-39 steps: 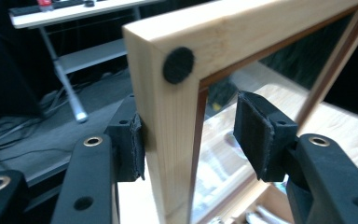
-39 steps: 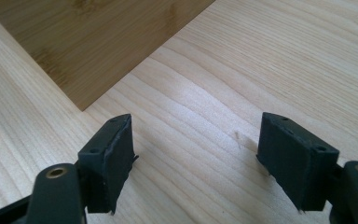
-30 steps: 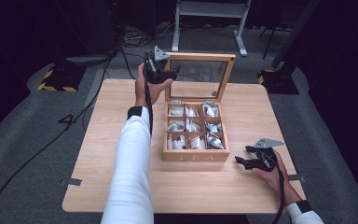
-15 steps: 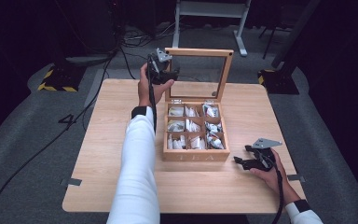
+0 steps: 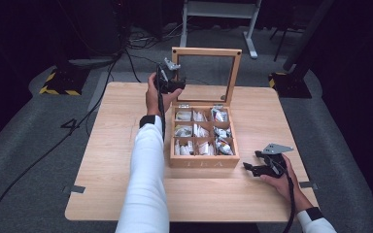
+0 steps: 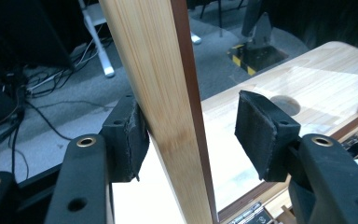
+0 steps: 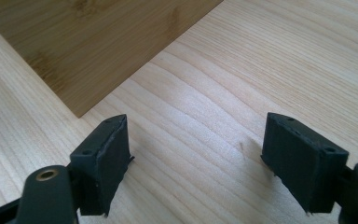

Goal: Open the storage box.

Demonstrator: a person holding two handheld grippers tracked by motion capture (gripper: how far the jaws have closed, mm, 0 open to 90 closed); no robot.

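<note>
A: Where is the wooden tea box (image 5: 204,162) at this moment?

B: It stands in the middle of the table (image 5: 116,160), with its compartments full of tea bags (image 5: 198,131). Its lid (image 5: 206,52) is up, nearly vertical, a wooden frame with a glass pane.

A: And the left gripper (image 5: 174,83)?

B: It is at the left side rail of the lid. In the left gripper view, the rail (image 6: 163,93) passes between the two jaws. One pad (image 6: 133,140) touches the wood, the other pad (image 6: 261,135) is apart from it, so the left gripper (image 6: 193,135) is spread and does not clamp the rail.

A: What about the right gripper (image 5: 255,167)?

B: It lies low on the table, just beside the front right corner of the box, in the person's hand (image 5: 284,179). In the right gripper view, its jaws are wide apart with bare table wood between them, and a corner of the box (image 7: 98,42) is near, ahead of them. The right gripper (image 7: 196,158) holds nothing
</note>
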